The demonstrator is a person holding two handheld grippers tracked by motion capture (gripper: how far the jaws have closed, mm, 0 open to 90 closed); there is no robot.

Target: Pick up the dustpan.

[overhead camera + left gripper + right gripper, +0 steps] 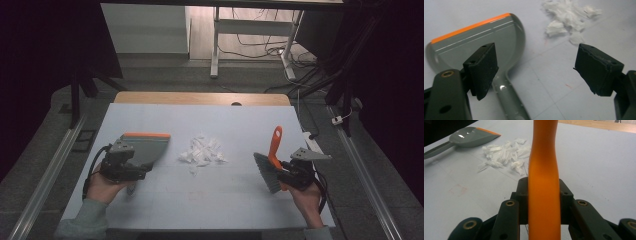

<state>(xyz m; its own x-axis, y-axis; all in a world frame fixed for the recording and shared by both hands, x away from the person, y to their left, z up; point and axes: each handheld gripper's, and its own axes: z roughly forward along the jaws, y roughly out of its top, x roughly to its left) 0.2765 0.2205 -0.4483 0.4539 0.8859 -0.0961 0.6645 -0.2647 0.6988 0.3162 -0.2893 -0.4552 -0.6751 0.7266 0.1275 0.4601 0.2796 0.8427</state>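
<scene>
Two smooth plastics: grey dustpan [481,37]; orange brush handle [544,185].

Lab-style recording bay: white-covered table [150,200] under both grippers, floor rails [47,172] either side, loose cables [260,47] and desk legs [215,45] beyond, dark surroundings.

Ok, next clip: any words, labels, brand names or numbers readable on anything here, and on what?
None can be read.
Dustpan: grey with an orange lip, no print visible.
Brush: plain orange handle, no marking.
Paper scraps: white, no print visible.
Table mat: faint lines and smudges, no text.
</scene>
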